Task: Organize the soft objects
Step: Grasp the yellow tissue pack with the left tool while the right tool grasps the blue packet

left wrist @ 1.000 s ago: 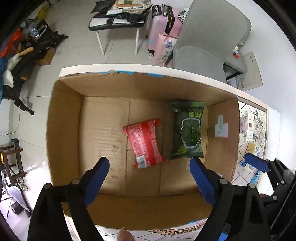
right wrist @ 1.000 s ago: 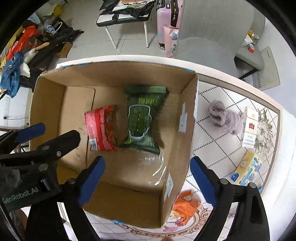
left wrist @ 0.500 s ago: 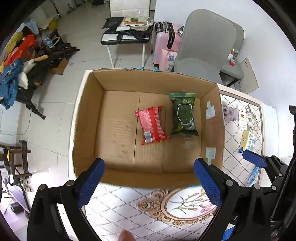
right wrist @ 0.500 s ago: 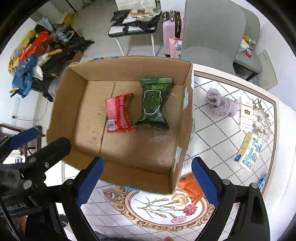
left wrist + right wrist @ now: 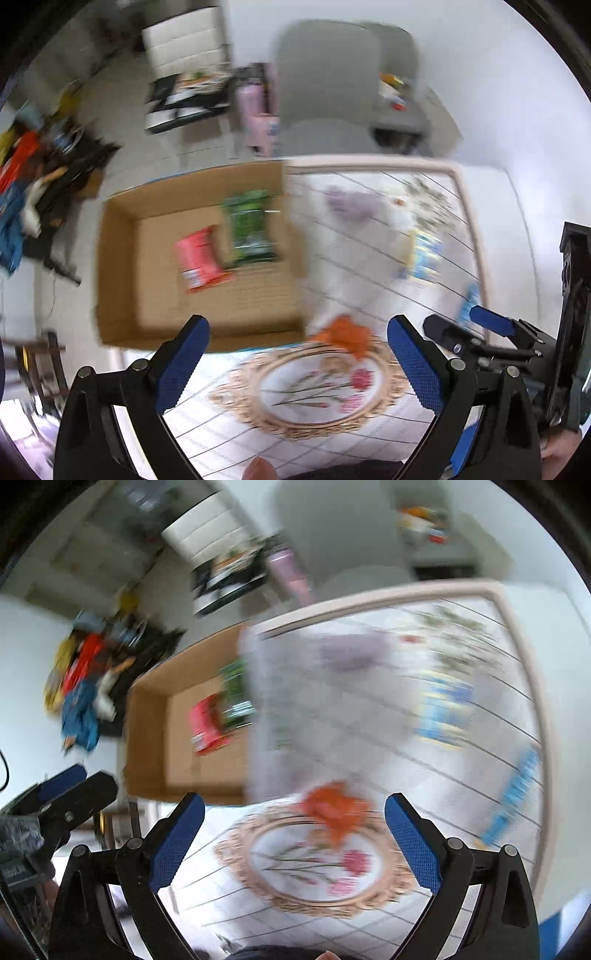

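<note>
Both views are blurred by motion. A cardboard box (image 5: 118, 258) stands at the table's left and holds a red packet (image 5: 197, 258) and a green packet (image 5: 249, 230). An orange soft item (image 5: 343, 334) lies on the tablecloth just right of the box's near corner. A purple soft item (image 5: 351, 203) lies farther back on the cloth. My left gripper (image 5: 297, 363) is open and empty above the cloth's oval flower print. My right gripper (image 5: 293, 843) is open and empty, with the orange item (image 5: 332, 812) just beyond its tips. The box (image 5: 147, 738) sits to its left.
A yellow-blue pack (image 5: 424, 254) and a blue item (image 5: 513, 797) lie on the right of the tiled tablecloth (image 5: 369, 424). A grey chair (image 5: 332, 92) stands behind the table. Clutter lies on the floor at left (image 5: 29, 177). The right gripper shows at the left view's right edge (image 5: 491, 332).
Both grippers have pulled back and swung right, away from above the box. The box now sits left of centre and the tablecloth with the orange item fills the middle.
</note>
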Available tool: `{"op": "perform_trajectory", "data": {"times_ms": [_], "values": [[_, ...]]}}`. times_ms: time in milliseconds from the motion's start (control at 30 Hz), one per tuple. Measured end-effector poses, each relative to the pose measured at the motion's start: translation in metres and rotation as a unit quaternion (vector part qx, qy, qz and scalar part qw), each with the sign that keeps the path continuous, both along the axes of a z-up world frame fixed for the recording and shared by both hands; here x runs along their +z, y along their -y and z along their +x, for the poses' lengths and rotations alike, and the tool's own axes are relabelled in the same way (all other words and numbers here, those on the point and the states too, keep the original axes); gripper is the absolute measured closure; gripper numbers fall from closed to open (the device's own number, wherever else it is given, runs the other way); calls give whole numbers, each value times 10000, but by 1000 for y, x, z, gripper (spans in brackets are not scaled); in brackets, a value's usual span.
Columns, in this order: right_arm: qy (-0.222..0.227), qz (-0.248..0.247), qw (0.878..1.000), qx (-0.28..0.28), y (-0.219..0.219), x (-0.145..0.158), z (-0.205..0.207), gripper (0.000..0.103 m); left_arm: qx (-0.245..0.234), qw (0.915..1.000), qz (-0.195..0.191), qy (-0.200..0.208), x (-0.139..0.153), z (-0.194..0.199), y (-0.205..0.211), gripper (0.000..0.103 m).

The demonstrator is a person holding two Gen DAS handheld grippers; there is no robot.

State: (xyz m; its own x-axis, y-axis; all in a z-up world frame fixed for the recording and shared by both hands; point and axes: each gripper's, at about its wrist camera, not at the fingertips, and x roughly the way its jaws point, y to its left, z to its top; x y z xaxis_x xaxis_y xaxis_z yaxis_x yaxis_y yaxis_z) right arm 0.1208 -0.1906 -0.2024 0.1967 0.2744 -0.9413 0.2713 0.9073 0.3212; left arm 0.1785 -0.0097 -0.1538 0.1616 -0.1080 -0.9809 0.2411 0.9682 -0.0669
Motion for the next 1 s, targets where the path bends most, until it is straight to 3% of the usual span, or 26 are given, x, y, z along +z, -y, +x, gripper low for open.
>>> {"op": "perform_trajectory", "data": {"times_ms": [200,367,467,567,667,767,867,933,1000], "values": [[-987,-485,9884,-1045,130,-67,-39,3,-724,9943,10,-783,-72,19,125,4],[-1557,-218,9747,-1586,183,-133,-55,3,-1179,9837,442,-1281,-147,33,205,4],[-1786,51,9661,-1863,200,-163,-59,4,-1268,9761,570,-1673,-195,46,231,4],[-1950,22,9605,-1986,209,-182,-58,7,-1275,9711,731,-1878,-226,52,245,5],[-2111,79,9546,-2098,215,-195,-55,18,-1220,9674,800,-2072,-247,59,250,5],[-2265,74,9518,-2067,214,-208,-54,22,-1211,9651,810,-2176,-258,61,255,5],[-2368,-54,9514,-1966,210,-213,-50,25,-1296,9622,940,-2202,-266,60,261,16],[-2499,-127,9492,-1906,205,-216,-51,26,-1341,9612,1017,-2186,-269,58,262,39],[-2599,-249,9474,-1850,199,-218,-50,28,-1386,9605,1054,-2172,-273,56,263,42]]}}
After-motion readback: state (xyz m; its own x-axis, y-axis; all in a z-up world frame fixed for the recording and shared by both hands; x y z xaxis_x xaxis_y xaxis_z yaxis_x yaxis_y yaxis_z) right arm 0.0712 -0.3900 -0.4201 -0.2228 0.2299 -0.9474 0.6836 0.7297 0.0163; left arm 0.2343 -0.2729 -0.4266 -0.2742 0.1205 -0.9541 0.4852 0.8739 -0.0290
